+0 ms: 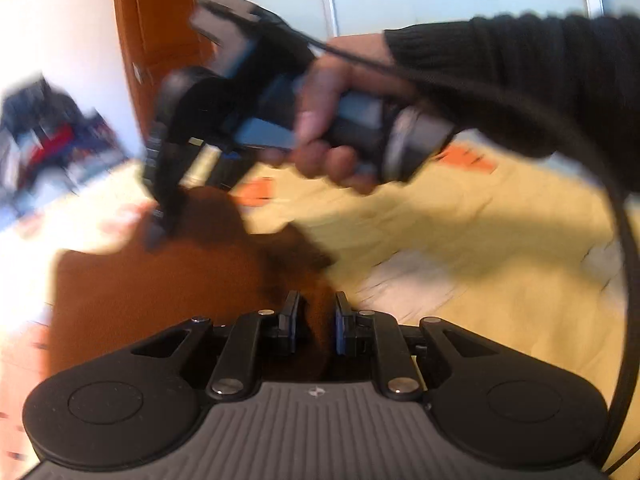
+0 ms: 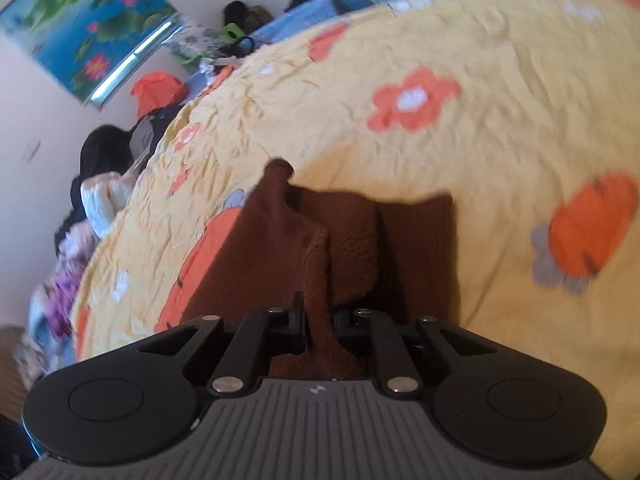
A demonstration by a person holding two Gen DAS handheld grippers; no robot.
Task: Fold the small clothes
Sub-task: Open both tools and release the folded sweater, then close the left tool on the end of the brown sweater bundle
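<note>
A small brown fleece garment (image 1: 160,292) hangs over the yellow flowered bedspread (image 1: 460,240). My left gripper (image 1: 316,312) is shut on one edge of it, with brown cloth pinched between the blue pads. In the left wrist view my right gripper (image 1: 160,224), held by a hand in a dark sleeve, grips another part of the same garment. In the right wrist view the right gripper (image 2: 318,316) is shut on a fold of the brown garment (image 2: 340,240), which drapes down toward the bedspread (image 2: 480,100).
A wooden door (image 1: 160,32) stands behind the bed. Piles of clothes (image 2: 104,184) and clutter line the bed's far edge under a lotus poster (image 2: 88,28). A black cable (image 1: 624,240) loops at the right.
</note>
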